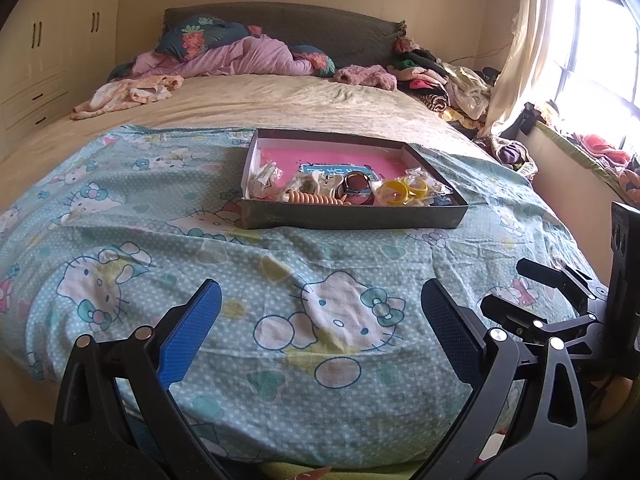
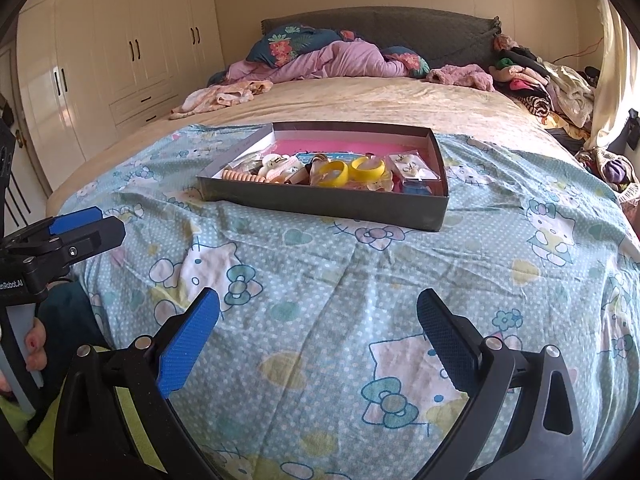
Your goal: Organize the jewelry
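Where the patterned cartoon-cat sheet covers the near part of the bed, a shallow dark cardboard tray with a pink lining sits ahead of both claws, well apart from either. Its jewelry crowds the near wall: two yellow bangles, a string of peach wooden beads, a dark round bangle, and several small clear packets of earrings — the finer pieces are too small to tell. The left gripper hovers low over the sheet with its blue-padded fingers spread wide and nothing between them; the tray lies straight ahead of it, a little to the right. The right gripper is likewise released and empty, its fingers splayed, with the tray ahead and slightly left. Each claw shows at the edge of the other's view — in the right wrist view a hand grips the left tool's handle. Beyond the tray lie crumpled pink bedding, a floral pillow and a heap of clothes at the far right by the curtain; cream wardrobe doors stand to the far left. Only bare sheet lies between claws and tray.
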The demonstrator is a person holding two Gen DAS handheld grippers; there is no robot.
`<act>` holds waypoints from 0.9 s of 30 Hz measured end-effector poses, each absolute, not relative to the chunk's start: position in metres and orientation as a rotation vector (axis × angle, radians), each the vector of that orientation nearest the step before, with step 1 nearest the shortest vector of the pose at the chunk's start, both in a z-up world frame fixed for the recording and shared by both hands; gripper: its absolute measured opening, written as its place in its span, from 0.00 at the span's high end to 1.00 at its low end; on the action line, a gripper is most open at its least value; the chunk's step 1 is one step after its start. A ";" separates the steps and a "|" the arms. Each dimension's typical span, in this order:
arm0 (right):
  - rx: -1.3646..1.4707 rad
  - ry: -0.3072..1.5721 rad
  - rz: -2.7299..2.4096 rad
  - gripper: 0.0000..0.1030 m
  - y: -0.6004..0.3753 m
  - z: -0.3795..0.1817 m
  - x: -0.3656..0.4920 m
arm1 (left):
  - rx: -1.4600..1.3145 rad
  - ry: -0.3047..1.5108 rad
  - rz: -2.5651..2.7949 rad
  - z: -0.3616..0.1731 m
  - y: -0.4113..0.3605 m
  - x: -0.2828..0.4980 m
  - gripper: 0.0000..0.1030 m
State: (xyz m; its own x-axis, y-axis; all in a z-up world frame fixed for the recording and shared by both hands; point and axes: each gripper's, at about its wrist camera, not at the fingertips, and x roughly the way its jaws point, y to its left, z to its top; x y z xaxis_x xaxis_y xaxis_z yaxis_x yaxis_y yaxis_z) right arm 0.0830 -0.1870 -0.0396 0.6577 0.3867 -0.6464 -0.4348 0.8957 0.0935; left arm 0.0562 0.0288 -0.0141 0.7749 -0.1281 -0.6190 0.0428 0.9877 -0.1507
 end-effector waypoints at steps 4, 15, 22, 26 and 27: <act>-0.070 0.715 0.465 0.04 -0.187 -0.039 0.083 | -0.126 0.681 -0.084 -0.014 0.030 0.056 0.09; -0.071 0.709 0.465 0.04 -0.188 -0.037 0.082 | -0.121 0.688 -0.073 -0.011 0.031 0.056 0.09; -0.071 0.709 0.467 0.04 -0.187 -0.035 0.081 | -0.121 0.687 -0.074 -0.012 0.031 0.056 0.09; -0.071 0.708 0.467 0.04 -0.187 -0.034 0.081 | -0.119 0.688 -0.073 -0.012 0.030 0.056 0.09; -0.072 0.709 0.467 0.04 -0.187 -0.035 0.081 | -0.118 0.689 -0.072 -0.012 0.030 0.056 0.09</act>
